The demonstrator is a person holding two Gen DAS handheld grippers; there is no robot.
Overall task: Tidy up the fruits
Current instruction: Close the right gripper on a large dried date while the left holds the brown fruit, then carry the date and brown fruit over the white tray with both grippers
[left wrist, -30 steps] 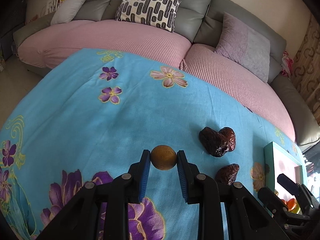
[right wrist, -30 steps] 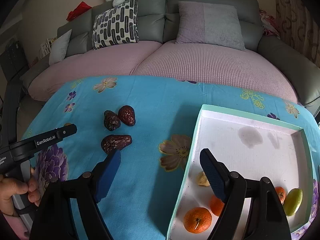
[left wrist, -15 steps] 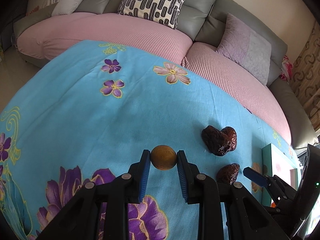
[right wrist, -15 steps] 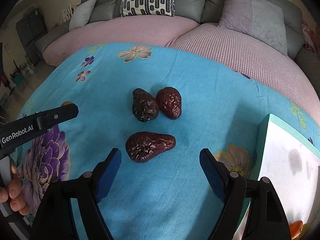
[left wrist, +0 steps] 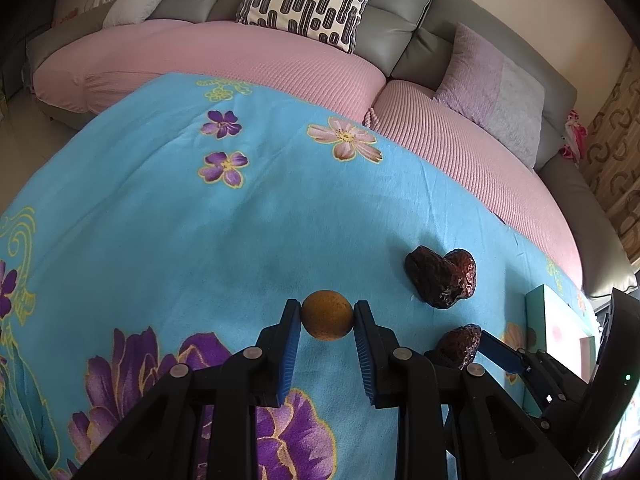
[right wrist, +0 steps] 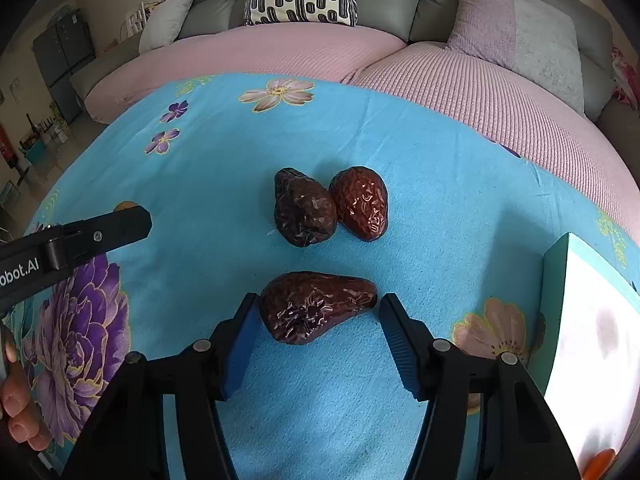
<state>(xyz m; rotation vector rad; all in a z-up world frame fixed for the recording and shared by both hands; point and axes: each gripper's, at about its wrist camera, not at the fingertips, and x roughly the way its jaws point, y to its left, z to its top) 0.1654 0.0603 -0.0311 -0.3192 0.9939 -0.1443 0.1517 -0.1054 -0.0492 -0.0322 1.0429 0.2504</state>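
Wrinkled dark-red date (right wrist: 316, 307) between right gripper's (right wrist: 316, 330) wide jaws, left gripper (left wrist: 327, 334) clamping tan round fruit (left wrist: 327, 314)

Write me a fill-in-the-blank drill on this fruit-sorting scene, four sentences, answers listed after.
1. The left gripper is shut on a small round ____ fruit.
2. The right gripper is ____, its fingers either side of the nearest date.
3. Counting that one, ____ wrinkled dates lie on the blue cloth.
4. Farther back, the dark date and the reddish date are ____ each other.

Missing words: brown; open; three; touching
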